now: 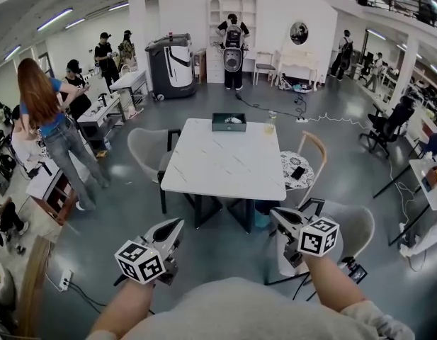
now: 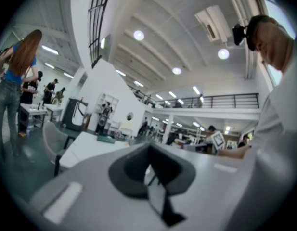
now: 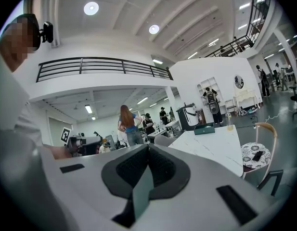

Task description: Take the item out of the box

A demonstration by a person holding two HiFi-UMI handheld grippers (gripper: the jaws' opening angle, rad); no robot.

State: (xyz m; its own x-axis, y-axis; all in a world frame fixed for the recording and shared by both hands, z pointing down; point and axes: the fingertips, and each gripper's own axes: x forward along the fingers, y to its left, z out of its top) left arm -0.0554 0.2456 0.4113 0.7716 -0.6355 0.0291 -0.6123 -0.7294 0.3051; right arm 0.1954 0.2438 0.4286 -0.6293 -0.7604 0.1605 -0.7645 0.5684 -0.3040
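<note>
ahead, one table (image 1: 218, 163), one box (image 1: 229, 127), left gripper (image 1: 178, 224), right gripper (image 1: 275, 214), jaws together

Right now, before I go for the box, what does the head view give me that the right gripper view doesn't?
Only the head view: the inside of the box, with a white item lying in it, and the right gripper seen from outside. Only the right gripper view: that gripper's jaws close up, together, with nothing between them. Both: the table, the box at its far end with a bottle beside it, and the left gripper.
</note>
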